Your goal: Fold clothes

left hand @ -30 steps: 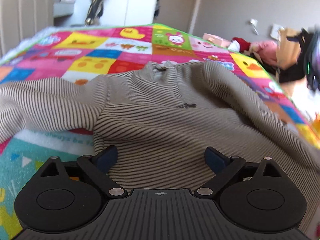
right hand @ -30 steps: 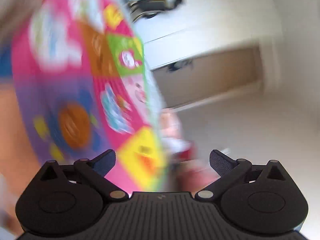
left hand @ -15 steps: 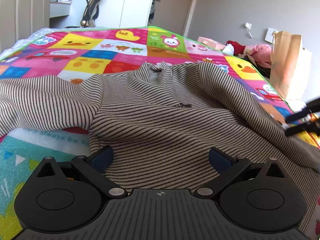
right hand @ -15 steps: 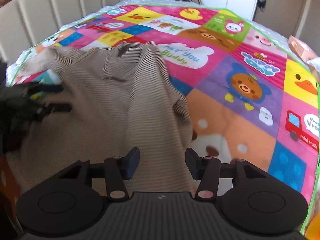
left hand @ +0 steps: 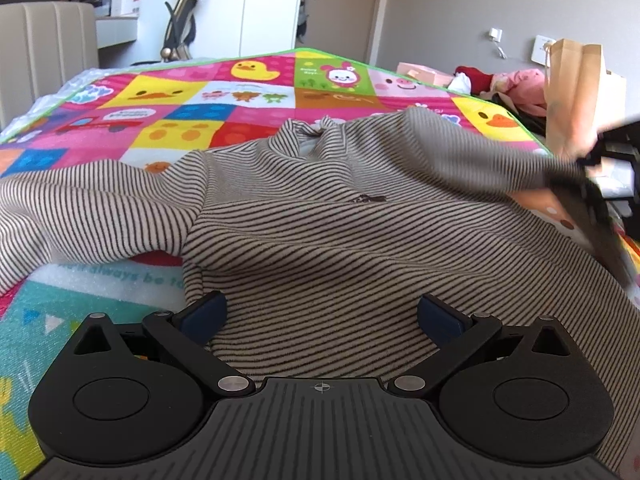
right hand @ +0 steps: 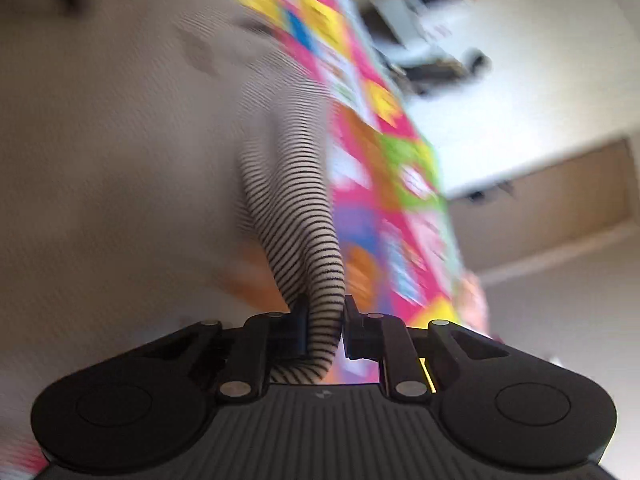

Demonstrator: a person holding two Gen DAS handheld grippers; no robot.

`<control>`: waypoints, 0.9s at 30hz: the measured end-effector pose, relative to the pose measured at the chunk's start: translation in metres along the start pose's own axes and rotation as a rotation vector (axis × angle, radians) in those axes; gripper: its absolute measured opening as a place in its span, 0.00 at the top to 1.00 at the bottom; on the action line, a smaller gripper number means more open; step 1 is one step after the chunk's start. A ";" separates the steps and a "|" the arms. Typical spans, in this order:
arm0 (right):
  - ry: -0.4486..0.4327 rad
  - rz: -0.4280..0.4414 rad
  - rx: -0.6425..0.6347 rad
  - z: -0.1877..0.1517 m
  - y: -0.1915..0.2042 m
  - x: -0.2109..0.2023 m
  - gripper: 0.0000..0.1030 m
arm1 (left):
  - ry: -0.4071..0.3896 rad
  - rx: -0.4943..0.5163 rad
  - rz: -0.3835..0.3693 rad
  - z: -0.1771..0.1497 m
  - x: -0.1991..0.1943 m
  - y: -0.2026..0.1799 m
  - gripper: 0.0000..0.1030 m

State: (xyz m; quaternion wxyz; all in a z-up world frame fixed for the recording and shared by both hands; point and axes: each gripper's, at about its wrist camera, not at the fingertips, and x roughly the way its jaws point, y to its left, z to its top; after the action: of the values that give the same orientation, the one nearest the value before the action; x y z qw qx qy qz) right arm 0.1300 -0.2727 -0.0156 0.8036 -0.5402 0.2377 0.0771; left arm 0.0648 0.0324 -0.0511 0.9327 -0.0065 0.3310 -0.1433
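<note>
A beige sweater with thin dark stripes (left hand: 320, 232) lies front-up on a colourful play mat (left hand: 180, 120), collar at the far side. My left gripper (left hand: 322, 314) is open, low over the sweater's hem, its blue pads (left hand: 204, 314) spread apart above the fabric. In the left wrist view the right gripper (left hand: 588, 176) appears blurred at the right, lifting the sweater's right sleeve off the mat. In the tilted, blurred right wrist view my right gripper (right hand: 324, 326) is shut on the striped sleeve (right hand: 296, 216), which runs up from between the jaws.
A brown paper bag (left hand: 580, 92) stands beyond the mat's right edge, with pink and red items (left hand: 516, 80) behind it. A beige padded headboard or sofa (left hand: 48, 52) is at the far left. An office chair (left hand: 180, 36) and white wardrobes stand at the back.
The right gripper has shut on the right sleeve and raised it, with its view swinging sideways. The left gripper has stayed open over the hem, nearly still.
</note>
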 end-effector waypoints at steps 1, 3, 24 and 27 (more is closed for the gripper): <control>0.024 -0.022 0.047 -0.001 -0.013 0.011 0.85 | 0.002 0.003 0.002 0.000 0.000 0.000 0.00; 0.063 -0.043 0.159 0.000 -0.037 0.030 0.84 | 0.003 0.004 0.003 0.000 0.000 0.000 0.00; -0.135 0.918 0.956 0.240 0.013 0.119 0.54 | 0.061 -0.162 -0.263 -0.006 -0.022 0.028 0.00; -0.132 0.860 1.126 0.250 -0.007 0.146 0.57 | 0.067 -0.116 -0.264 -0.013 -0.026 0.026 0.00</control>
State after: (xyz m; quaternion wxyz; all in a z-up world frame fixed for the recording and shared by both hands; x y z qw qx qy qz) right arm 0.3350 -0.0688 -0.0017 0.8716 0.1047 0.3845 0.2853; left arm 0.0446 0.0653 -0.0480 0.8922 -0.0992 0.3660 -0.2452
